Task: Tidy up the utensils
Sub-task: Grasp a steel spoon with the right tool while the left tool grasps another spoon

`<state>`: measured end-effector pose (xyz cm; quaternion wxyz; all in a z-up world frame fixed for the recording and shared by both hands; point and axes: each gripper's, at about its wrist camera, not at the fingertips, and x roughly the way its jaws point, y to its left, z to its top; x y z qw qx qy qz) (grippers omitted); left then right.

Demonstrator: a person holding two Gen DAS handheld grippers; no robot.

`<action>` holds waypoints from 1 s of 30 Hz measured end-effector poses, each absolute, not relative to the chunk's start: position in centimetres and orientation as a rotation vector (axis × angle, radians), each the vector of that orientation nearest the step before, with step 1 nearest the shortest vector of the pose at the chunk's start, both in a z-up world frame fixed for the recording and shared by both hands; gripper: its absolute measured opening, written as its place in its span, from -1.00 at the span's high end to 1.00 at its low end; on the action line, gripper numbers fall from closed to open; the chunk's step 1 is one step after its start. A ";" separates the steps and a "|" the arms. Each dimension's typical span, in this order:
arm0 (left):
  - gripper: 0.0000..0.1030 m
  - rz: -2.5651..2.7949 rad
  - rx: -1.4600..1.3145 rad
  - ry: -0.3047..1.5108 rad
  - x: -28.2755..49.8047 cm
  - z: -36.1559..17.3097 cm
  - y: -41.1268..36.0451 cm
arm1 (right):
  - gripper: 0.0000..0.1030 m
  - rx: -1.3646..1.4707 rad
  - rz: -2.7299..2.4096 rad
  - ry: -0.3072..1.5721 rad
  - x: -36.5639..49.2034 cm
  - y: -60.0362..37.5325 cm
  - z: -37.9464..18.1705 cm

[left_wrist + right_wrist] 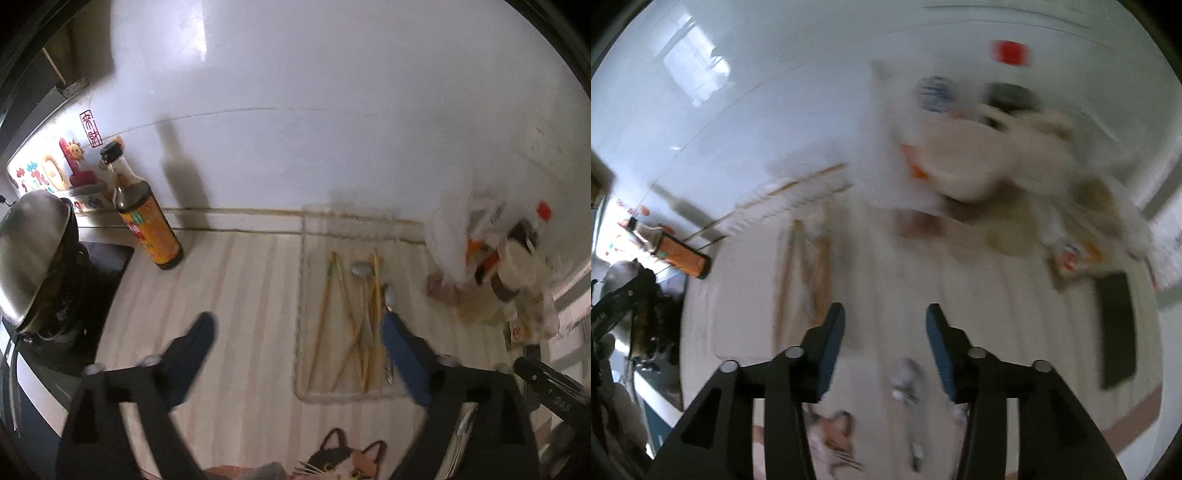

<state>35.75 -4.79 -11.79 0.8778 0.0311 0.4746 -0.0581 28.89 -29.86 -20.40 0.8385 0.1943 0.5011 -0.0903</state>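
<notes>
- Left wrist view: the left gripper (299, 325) is seen with jaws spread wide and empty above the striped counter (240, 295).
- Chopsticks (347, 321) and spoons (360, 271) are laid on a pale mat (306, 369).
- Right wrist view, blurred: the right gripper (885, 314) is shown parted, nothing clamped.

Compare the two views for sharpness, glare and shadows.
Left wrist view: mostly sharp, chopsticks clear, sauce bottle casting a dark shadow on the wall, window glare above. Right wrist view: heavy motion blur, the pile of bags smeared.
</notes>
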 end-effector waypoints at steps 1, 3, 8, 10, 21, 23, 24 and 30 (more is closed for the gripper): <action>-1.00 -0.128 0.069 1.002 35.3 -12.2 -5.2 | -0.17 0.419 -0.226 1.058 27.2 -30.8 -21.0; -1.00 -0.146 0.109 1.043 34.0 -13.8 -6.8 | -0.18 0.429 -0.271 1.072 25.3 -32.0 -22.3; -1.00 -0.149 0.221 1.142 30.5 -18.8 -10.7 | -0.18 0.478 -0.302 1.182 21.6 -34.0 -27.5; -1.00 -0.135 0.265 1.179 29.6 -20.8 -11.8 | -0.17 0.466 -0.276 1.231 21.4 -33.6 -29.8; -1.00 -0.096 0.356 1.321 27.2 -26.3 -14.7 | 0.89 0.253 -0.233 1.326 21.9 -29.2 -34.5; -0.99 -0.152 0.363 1.338 26.9 -26.6 -16.6 | 0.89 0.253 -0.268 1.326 21.1 -30.2 -34.5; -0.99 -0.181 0.353 1.350 26.8 -26.7 -17.5 | 0.89 0.260 -0.285 1.327 20.7 -30.9 -34.5; -0.46 -0.302 0.315 1.441 26.9 -29.0 -22.5 | 0.89 0.340 -0.353 1.339 18.1 -35.7 -34.5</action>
